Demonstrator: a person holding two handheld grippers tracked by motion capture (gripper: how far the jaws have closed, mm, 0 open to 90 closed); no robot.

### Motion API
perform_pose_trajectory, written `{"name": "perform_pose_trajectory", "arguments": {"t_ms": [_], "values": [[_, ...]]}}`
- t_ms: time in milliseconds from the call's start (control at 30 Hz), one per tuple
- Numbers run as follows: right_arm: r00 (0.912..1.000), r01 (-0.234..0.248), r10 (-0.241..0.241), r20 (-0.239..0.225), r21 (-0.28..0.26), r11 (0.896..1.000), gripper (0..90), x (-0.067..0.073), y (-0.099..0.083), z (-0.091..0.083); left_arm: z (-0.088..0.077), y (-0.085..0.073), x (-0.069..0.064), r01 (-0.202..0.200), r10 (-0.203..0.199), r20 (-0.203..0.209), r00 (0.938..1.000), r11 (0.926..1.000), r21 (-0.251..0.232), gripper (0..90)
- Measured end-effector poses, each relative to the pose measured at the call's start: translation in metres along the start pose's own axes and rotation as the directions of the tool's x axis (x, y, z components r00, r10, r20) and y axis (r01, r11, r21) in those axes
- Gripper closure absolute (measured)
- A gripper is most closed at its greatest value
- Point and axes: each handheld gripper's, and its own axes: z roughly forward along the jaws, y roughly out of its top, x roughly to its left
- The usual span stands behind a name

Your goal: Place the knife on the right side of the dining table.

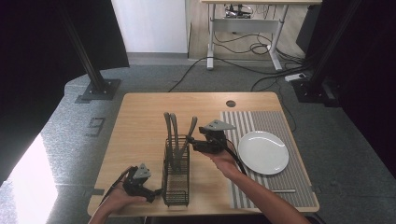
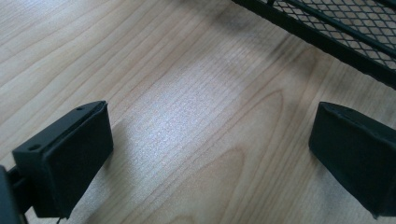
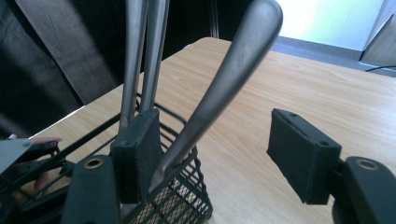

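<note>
Listing what we find on the table: one black wire basket standing near its middle, holding three metal utensils upright, two handles close together and a third handle leaning away toward the right gripper. That gripper has its jaws spread on either side of the leaning handle, one pad beside it, not yet pinching. We judge the handle stiff, light, smooth and likely slippery, best taken low on its narrow neck, just above the basket rim. The left gripper rests spread over bare wood beside the basket, holding nothing. One white plate sits on one striped mat.
</note>
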Motion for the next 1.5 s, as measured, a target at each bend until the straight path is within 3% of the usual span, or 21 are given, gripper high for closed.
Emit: {"name": "perform_pose_trajectory", "arguments": {"t_ms": [433,500,600,667,867,1033,1100,1133,1167,1233,1300,1367,1500], "values": [[0.9962,-0.05,0.049,-0.072,-0.011,0.999,55.1,-0.008,0.009,0.019,0.0,0.0,0.0,0.003,-0.003,0.001,1.0,1.0,-0.002,0.0],[0.9972,-0.043,0.042,-0.062,-0.015,0.999,59.3,-0.01,0.009,0.02,0.0,0.0,0.0,0.003,-0.003,0.001,1.0,1.0,-0.003,0.0],[0.9957,-0.039,0.038,-0.085,-0.017,0.999,66.8,-0.01,0.009,0.02,0.0,0.0,0.0,0.002,-0.002,0.0,1.0,1.0,-0.002,0.0],[0.9958,-0.037,0.036,-0.085,-0.014,0.999,67.6,-0.009,0.009,0.02,0.0,0.0,0.0,0.002,-0.002,0.001,1.0,1.0,-0.003,0.0],[0.9856,-0.095,0.09,-0.143,-0.027,0.995,73.2,-0.009,0.011,0.015,0.0,0.0,0.0,0.002,-0.002,0.001,1.0,1.0,-0.002,0.0],[0.9799,-0.089,0.08,-0.183,-0.043,0.995,76.6,-0.003,0.013,0.01,0.0,0.0,0.0,-0.001,0.001,0.001,1.0,1.0,0.0,0.0],[0.9736,-0.109,0.099,-0.206,-0.037,0.993,77.8,-0.003,0.014,0.009,0.0,0.0,0.0,-0.001,0.001,0.001,1.0,1.0,0.0,0.0],[0.9654,-0.137,0.127,-0.228,-0.029,0.99,79.0,-0.005,0.014,0.008,0.0,0.0,0.0,0.001,-0.001,0.001,1.0,1.0,-0.002,0.0],[0.9654,-0.137,0.127,-0.228,-0.029,0.99,79.0,-0.005,0.014,0.008,0.0,0.0,0.0,0.001,-0.001,0.0,1.0,1.0,-0.002,0.0],[0.9522,-0.175,0.165,-0.257,-0.015,0.984,80.5,-0.007,0.015,0.006,0.0,0.0,0.0,-0.001,0.001,0.001,1.0,1.0,0.0,0.0],[0.949,-0.182,0.171,-0.265,-0.017,0.983,81.3,-0.007,0.016,0.005,0.0,0.0,0.0,-0.001,0.001,0.001,1.0,1.0,0.0,0.0],[0.9392,-0.204,0.19,-0.286,-0.022,0.979,82.4,-0.008,0.017,0.003,0.0,0.0,0.0,-0.002,0.002,0.002,1.0,1.0,0.0,0.0],[0.9403,-0.198,0.177,-0.29,-0.043,0.979,82.7,-0.007,0.02,-0.002,0.0,0.0,0.0,-0.002,0.002,0.002,1.0,1.0,0.001,0.0]]}}
